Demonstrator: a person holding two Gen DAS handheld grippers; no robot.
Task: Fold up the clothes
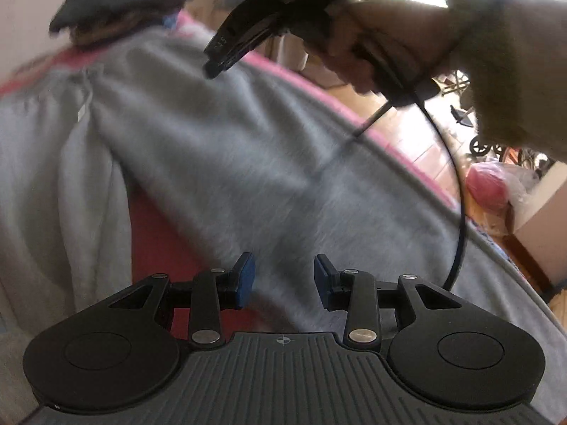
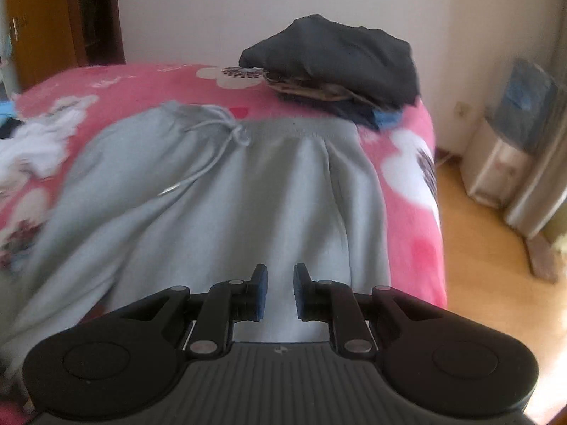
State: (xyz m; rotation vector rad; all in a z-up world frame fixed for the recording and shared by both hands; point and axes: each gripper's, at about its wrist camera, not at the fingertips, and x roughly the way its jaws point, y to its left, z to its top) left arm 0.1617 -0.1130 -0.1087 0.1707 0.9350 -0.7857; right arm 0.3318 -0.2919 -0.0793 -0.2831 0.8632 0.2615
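Left gripper [image 1: 283, 279]: nearest in its own view; jaws parted with a clear gap, nothing between the blue pads [image 1: 246, 279], grey fabric beneath.
Right gripper [image 2: 280, 292]: jaws narrowly parted, gripping nothing; also seen from the left wrist view, held in a hand [image 1: 386, 42] with a fuzzy beige sleeve [image 1: 514, 71].
Grey sweatpants [image 2: 226, 205]: spread flat on the bed, waistband at the far end, legs running toward the near side, drawstring [image 2: 219, 141] loose across the waist.
Bedcover [image 2: 411, 191]: pink with white patches, under the sweatpants.
White garment [image 2: 32, 148]: crumpled, far left; blurred, possibly a shirt.
Folded pile [image 2: 336, 63]: far right corner, dark garment on top.
Floor [image 2: 478, 265]: wooden, right of the bed.
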